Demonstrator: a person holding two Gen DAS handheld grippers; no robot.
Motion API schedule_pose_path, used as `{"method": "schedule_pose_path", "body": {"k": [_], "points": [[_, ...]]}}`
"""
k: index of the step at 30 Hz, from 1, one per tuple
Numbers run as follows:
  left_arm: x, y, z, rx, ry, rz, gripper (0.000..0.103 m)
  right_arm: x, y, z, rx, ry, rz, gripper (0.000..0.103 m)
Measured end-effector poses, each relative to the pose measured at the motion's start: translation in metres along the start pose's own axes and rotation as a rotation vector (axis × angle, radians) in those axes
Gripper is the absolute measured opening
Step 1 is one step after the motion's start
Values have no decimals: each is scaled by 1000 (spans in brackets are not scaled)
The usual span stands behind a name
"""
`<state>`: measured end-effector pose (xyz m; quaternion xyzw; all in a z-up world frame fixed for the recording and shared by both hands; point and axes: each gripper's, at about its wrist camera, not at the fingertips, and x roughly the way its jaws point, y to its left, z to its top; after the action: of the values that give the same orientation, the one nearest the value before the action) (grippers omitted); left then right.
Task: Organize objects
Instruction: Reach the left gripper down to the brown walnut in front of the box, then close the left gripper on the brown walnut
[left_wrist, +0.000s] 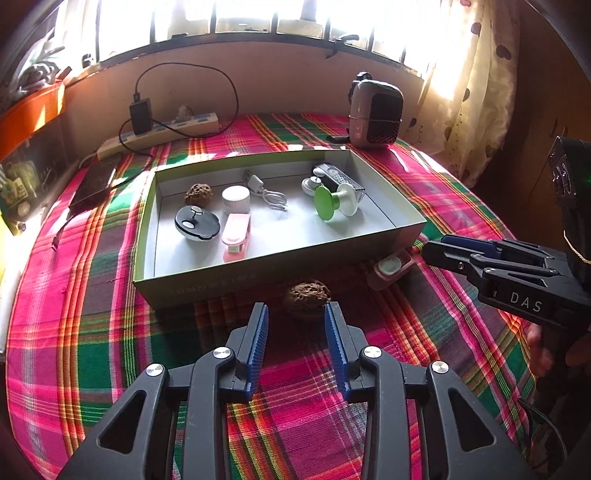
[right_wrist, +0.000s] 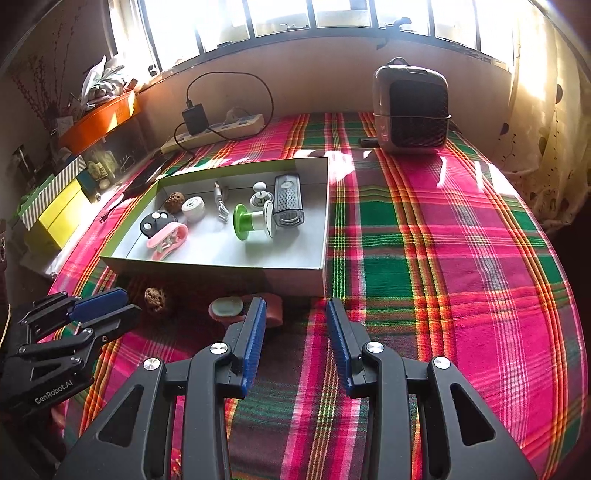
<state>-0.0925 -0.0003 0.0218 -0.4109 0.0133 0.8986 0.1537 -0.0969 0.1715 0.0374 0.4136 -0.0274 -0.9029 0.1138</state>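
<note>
Both tools, left tool (left_wrist: 296, 319) and right tool (right_wrist: 296, 315), hang open and empty above the tabletop's near edge (box (left_wrist: 236, 286) just behind), lined up on the walnut (left_wrist: 308, 294) and pink case (right_wrist: 245, 309).

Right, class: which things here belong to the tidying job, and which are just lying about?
Job: grey box; wrinkled nut and pink case on the cloth in front of it; both open tongs, left and right.

Lying about: heater; power strip; orange tray.
</note>
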Motion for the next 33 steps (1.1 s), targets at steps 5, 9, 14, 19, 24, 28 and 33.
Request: {"method": "schedule_pose_path", "body": {"k": [5, 9, 14, 19, 24, 28, 33], "points": [[5, -3, 3, 7, 7, -3, 30, 1, -2, -2, 7, 4, -1, 36], [10, -4, 6, 10, 14, -2, 30, 2, -3, -4, 6, 8, 0, 36], [19, -7, 7, 20, 29, -2, 30, 3, -3, -4, 5, 12, -2, 36], [25, -8, 10, 23, 43, 0, 31, 3, -4, -4, 6, 12, -2, 36], [30, -10, 11, 26, 49, 9, 31, 4, -1, -5, -2, 18, -2, 36], [32, -7, 11, 10, 51, 6, 31, 6, 0, -4, -6, 21, -5, 36], [32, -4, 11, 4, 46, 0, 31, 9, 2, -4, -11, 30, -2, 36]]}}
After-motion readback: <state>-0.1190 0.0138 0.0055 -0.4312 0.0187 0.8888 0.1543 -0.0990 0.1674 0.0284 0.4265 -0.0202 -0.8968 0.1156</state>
